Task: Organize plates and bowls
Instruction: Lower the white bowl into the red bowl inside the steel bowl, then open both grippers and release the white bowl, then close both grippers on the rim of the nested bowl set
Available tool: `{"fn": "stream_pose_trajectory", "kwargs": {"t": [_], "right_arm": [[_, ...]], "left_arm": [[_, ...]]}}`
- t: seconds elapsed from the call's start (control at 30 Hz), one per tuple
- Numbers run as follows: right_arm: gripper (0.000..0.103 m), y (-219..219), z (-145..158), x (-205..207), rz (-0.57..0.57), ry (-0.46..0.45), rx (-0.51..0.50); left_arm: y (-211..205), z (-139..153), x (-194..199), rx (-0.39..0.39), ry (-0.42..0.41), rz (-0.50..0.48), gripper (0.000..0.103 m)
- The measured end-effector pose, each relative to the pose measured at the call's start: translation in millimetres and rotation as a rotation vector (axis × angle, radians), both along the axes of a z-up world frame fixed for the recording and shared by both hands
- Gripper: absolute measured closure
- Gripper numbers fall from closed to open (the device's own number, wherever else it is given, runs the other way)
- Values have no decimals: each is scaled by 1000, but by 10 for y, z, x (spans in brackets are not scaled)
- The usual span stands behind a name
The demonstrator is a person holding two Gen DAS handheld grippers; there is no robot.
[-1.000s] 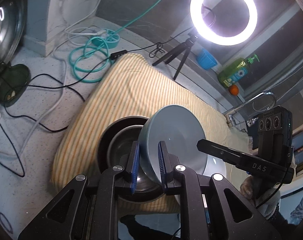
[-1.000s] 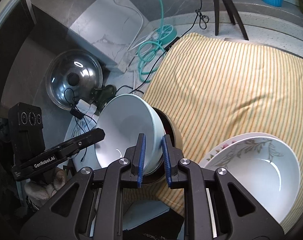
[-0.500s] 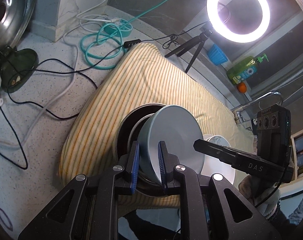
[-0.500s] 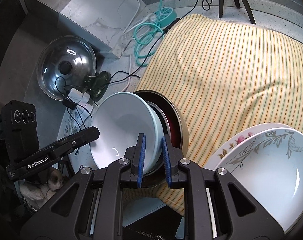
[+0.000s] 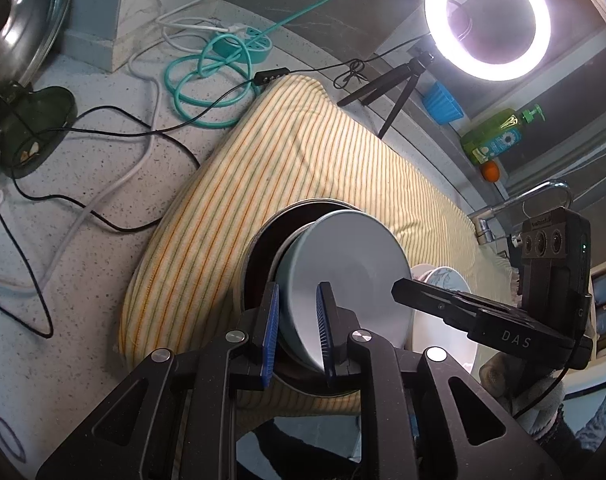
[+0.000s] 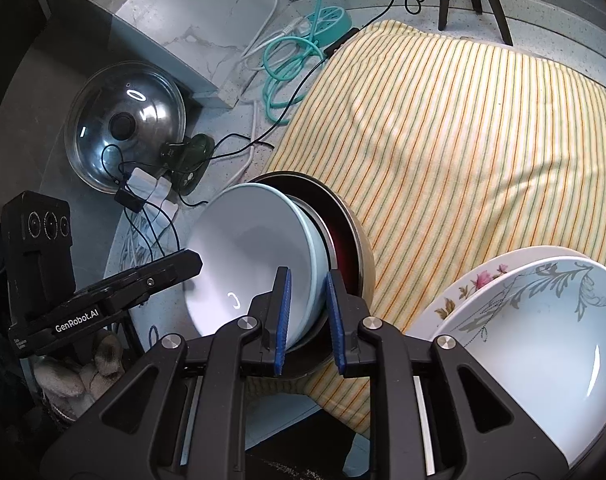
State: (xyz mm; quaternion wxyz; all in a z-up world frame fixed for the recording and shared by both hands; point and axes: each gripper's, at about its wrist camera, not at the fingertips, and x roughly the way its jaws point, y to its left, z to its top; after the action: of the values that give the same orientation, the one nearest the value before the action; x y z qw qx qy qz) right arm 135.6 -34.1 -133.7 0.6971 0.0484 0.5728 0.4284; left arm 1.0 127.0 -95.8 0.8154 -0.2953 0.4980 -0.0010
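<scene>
Both grippers, left [image 5: 297,330] and right [image 6: 308,317], straddle the pale bowl's [image 6: 255,256] rim, right jaws opening.

Yellow striped cloth [image 5: 271,184] spread on speckled grey countertop [image 5: 103,168]. Lit white ring light [image 5: 488,20] on small black tripod [image 5: 387,92] behind cloth. Coiled teal cable [image 5: 207,80] and teal round power strip [image 5: 249,42] near cloth's far corner. Glass pot lid with black knob [image 6: 123,130] leans against wall. Green soap pump bottle [image 5: 499,138], blue ribbed cup [image 5: 441,104], small orange fruit [image 5: 490,170] on ledge. Chrome faucet [image 5: 523,204] at right.
</scene>
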Motion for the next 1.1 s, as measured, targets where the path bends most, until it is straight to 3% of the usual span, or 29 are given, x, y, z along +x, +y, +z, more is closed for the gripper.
{"fn": "stream_pose_trajectory", "kwargs": {"t": [0.1,0.13,0.33,0.83,1.0,1.1], "right_arm": [[60,-23,83,-26,0,-23,26],[53,-34,122,-35,-2,-39,31],[36,-122,269,-46,-17,-79,61],[34,-542,320,-29,-125,-116,62],[35,-637,246,-17,-153,-100,49],[46,-635,198,-29,-147,-86,41]], "left_arm": [[-4,28,-4,6,-10,-1,82],[-5,45,-9,7,-16,-1,77],[12,132,-49,29,-43,12,66],[214,96,-262,65,-70,115,66],[257,39,-260,75,-59,108,66],[242,10,-251,79,-53,93,68]]}}
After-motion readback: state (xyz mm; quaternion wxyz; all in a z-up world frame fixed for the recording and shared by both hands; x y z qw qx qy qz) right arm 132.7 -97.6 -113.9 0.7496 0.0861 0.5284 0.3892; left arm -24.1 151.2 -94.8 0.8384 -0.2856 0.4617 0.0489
